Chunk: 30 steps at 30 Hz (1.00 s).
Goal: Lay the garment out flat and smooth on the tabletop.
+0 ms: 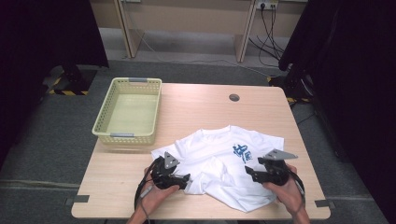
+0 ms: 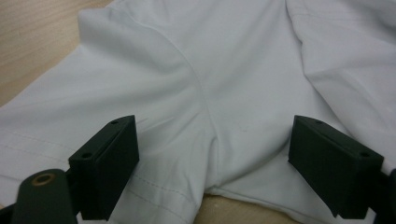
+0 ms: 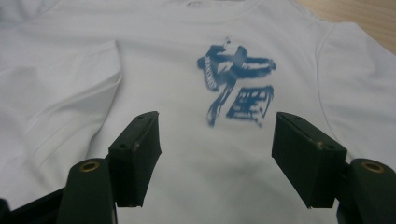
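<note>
White T-shirt [image 1: 224, 163] lies rumpled on the near half of the wooden table [image 1: 196, 100], front up, blue print [image 1: 242, 151] toward the person's right, collar toward the far edge, hem toward the person; long axis runs roughly near-to-far, skewed a bit. A sleeve sticks out on the left side near the left gripper [image 1: 183, 179], and in the left gripper view its seam and underarm fold sit right between the jaws, which stand wide apart with nothing pinched. Right gripper [image 1: 250, 171] hovers over the shirt's right half; jaws spread wide, cloth below them but not clamped, print [image 3: 238, 86] dead ahead. Each gripper sits on its own side of the shirt, left nearer the sleeve, right nearer the print and right shoulder. Yellow plastic basket [image 1: 111, 133] stands empty at the far left, well apart from the shirt, closer to the left hand [image 1: 156, 196]. Likely next: grab a sleeve or side to fold.
</note>
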{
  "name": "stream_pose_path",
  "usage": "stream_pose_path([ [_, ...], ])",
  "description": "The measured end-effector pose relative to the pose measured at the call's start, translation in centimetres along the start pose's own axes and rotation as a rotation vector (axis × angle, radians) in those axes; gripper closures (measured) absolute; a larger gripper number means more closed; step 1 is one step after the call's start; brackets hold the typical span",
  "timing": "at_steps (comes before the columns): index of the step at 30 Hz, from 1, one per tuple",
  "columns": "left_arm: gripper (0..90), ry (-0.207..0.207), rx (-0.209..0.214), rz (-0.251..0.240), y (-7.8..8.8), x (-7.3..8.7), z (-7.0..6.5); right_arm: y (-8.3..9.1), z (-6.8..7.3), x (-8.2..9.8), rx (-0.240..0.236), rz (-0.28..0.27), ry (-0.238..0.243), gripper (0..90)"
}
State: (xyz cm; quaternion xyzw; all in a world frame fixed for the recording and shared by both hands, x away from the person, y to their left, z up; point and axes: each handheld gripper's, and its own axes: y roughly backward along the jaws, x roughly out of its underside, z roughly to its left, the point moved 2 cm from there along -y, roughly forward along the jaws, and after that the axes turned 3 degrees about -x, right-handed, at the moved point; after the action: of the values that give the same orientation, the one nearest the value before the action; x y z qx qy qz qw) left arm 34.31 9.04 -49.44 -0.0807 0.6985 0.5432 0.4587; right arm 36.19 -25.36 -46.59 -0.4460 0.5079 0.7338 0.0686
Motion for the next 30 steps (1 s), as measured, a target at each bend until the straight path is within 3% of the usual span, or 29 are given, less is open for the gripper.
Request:
stream_pose_path([
  [6, 15.0, 0.0, -0.007, 0.021, 0.3, 0.1, 0.5, -4.0, -0.8, -1.6, 0.055, 0.077, 0.003, 32.1],
  [7, 15.0, 0.007, -0.014, 0.019, 0.3, 0.2, 0.6, -4.3, -1.0, -1.5, 0.06, 0.063, 0.0, 31.6],
  [10, 14.5, 0.004, -0.016, 0.026, 0.2, 0.0, 0.6, -4.1, -1.2, -1.4, 0.067, 0.067, -0.001, 33.1],
  [13, 14.9, 0.011, -0.014, 0.016, -0.5, -0.6, 0.9, -3.8, -2.1, -1.1, 0.109, 0.047, -0.044, 33.7],
  [19, 14.6, 0.031, -0.056, -0.018, -1.8, -1.7, 2.3, -3.5, -3.2, -1.0, 0.157, 0.052, -0.085, 33.7],
  [20, 14.6, 0.014, -0.072, -0.048, -1.3, -2.0, 2.5, -3.4, -3.4, -1.1, 0.164, 0.054, -0.093, 33.7],
  [22, 14.8, 0.013, -0.074, -0.061, -0.7, -2.2, 2.7, -3.4, -3.7, -1.1, 0.17, 0.053, -0.099, 33.7],
  [24, 14.8, 0.033, -0.069, -0.085, 0.3, -2.2, 2.9, -3.2, -4.6, -1.0, 0.197, 0.044, -0.125, 33.7],
  [25, 14.8, 0.033, -0.055, -0.083, 1.0, -2.0, 2.9, -3.2, -4.9, -1.0, 0.204, 0.046, -0.133, 33.6],
  [30, 14.8, 0.033, -0.015, -0.053, 1.2, -0.6, 2.6, -2.8, -5.7, -0.8, 0.229, 0.045, -0.157, 33.6],
])
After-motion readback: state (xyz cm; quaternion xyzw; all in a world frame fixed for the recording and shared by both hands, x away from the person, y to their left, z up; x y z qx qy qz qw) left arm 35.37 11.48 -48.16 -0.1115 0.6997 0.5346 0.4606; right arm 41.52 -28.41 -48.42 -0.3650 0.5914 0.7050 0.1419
